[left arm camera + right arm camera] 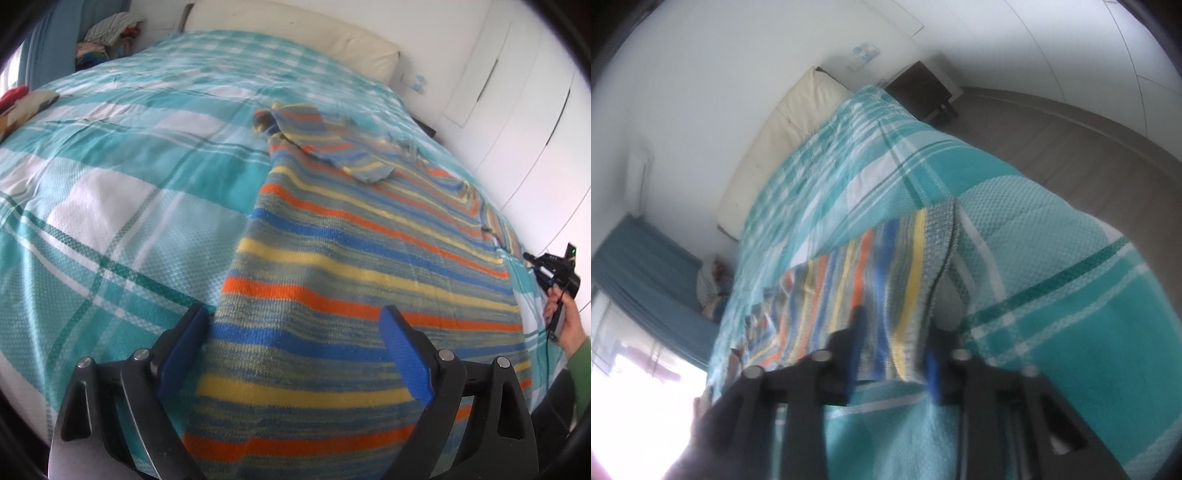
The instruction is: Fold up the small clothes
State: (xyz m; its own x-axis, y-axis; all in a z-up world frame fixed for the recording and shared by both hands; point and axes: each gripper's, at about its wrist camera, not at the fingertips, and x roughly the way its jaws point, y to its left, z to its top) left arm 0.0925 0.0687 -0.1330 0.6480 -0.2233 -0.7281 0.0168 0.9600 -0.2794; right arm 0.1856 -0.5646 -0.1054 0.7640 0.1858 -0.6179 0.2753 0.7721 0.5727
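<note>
We see a striped knit sweater (369,236) lying flat on a bed covered by a teal-and-white plaid bedspread (110,184), on the side of the bed nearer the white wardrobe doors (524,110). The garment carries orange, blue and yellow bands on a grey-blue ground, and one sleeve (332,147) is folded across its upper part. In the left wrist view, the left tongs (295,325) are spread wide above the sweater's lower part; the blue-padded fingers (402,350) stand on either side of the fabric and we cannot confirm that they touch it. At the right edge of that view, a hand in a green sleeve (569,325) holds the black right gripper near the bed's edge, just beside the sweater's far sleeve. In the right wrist view, which is blurred and strongly rolled, the right tongs (894,354) sit at the ribbed edge of the sweater (886,277), with striped fabric between the fingers. The blur makes the gap look wider than a tight pinch, yet we read these tongs as pressed together on the sweater's edge. A cream headboard cushion (295,33) runs along the head of the bed, a dark nightstand (923,92) stands beside it, and a pile of clothes (107,37) lies in the far corner.
</note>
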